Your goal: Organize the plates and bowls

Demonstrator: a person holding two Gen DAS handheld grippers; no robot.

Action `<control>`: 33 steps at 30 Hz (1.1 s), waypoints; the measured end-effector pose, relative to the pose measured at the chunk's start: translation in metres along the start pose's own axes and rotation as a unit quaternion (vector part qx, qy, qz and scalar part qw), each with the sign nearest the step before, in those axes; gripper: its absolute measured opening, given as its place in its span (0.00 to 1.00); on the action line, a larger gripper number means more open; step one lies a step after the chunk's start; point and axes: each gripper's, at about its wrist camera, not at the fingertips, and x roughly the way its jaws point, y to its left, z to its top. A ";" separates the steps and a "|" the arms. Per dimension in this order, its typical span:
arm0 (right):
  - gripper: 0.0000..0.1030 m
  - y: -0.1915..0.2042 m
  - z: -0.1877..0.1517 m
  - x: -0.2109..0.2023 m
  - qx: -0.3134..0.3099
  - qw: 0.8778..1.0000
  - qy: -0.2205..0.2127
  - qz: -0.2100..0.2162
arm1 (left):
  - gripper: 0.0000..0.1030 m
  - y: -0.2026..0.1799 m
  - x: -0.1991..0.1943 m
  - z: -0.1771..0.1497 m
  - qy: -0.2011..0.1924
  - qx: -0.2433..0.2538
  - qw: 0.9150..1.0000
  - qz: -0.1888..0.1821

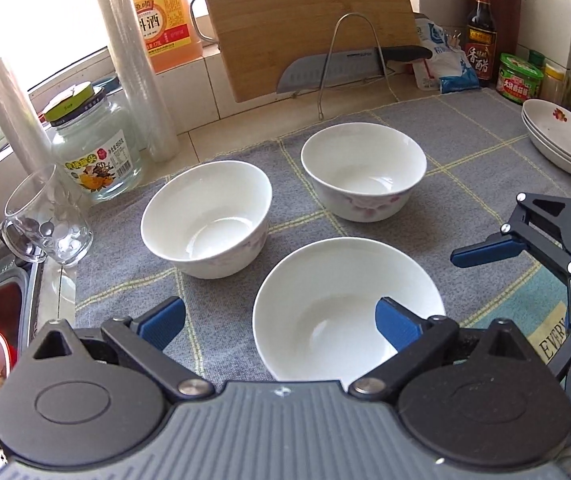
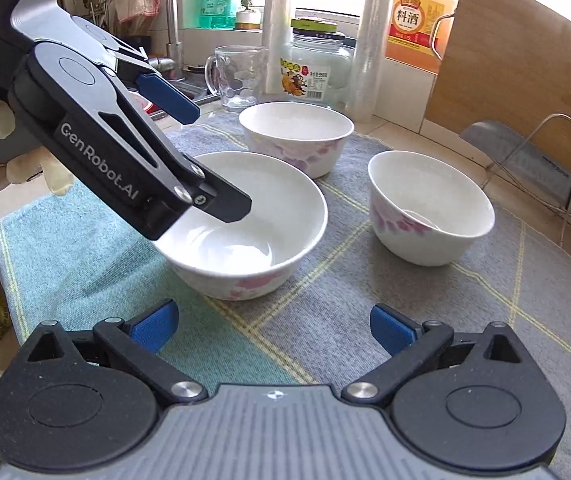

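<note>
Left wrist view: I see my left tool (image 1: 281,320) spread wide, gripping nothing. Its right pad (image 1: 399,326) sits over the inside of the near bowl (image 1: 325,300); the left pad lies outside the rim, over the mat (image 1: 485,152). Whether either pad touches the bowl I cannot tell from this angle. Two more bowls stand behind it on the mat: the left bowl (image 1: 205,216) and the far bowl (image 1: 363,172), each apart from the others. A stack of plates (image 1: 565,144) rests at the mat's far right edge. The right tool (image 1: 485,252) enters from the right, beside the near bowl. A glass (image 1: 45,224) and a jar (image 1: 97,148) stand left of the mat on the worktop (image 1: 245,128).

Right wrist view: I see my right tool (image 2: 273,328) also spread wide and empty, above the mat just short of the near bowl (image 2: 269,240). The left tool (image 2: 201,156) straddles that bowl's left rim, one finger over the inside. A gloved hand (image 2: 13,152) holds it. The other two bowls stand beyond.
</note>
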 end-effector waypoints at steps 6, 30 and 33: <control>0.99 0.009 0.010 0.013 -0.016 1.000 -0.006 0.011 | 0.82 0.010 0.011 -0.004 0.017 0.001 1.000 -0.021; 0.80 0.007 0.013 0.008 -0.018 0.999 -0.015 0.035 | 0.45 0.015 0.021 0.000 0.038 -0.027 0.994 -0.101; 0.80 0.007 0.013 0.004 -0.024 0.999 -0.011 0.030 | 0.45 0.011 0.019 0.001 0.038 -0.023 0.994 -0.102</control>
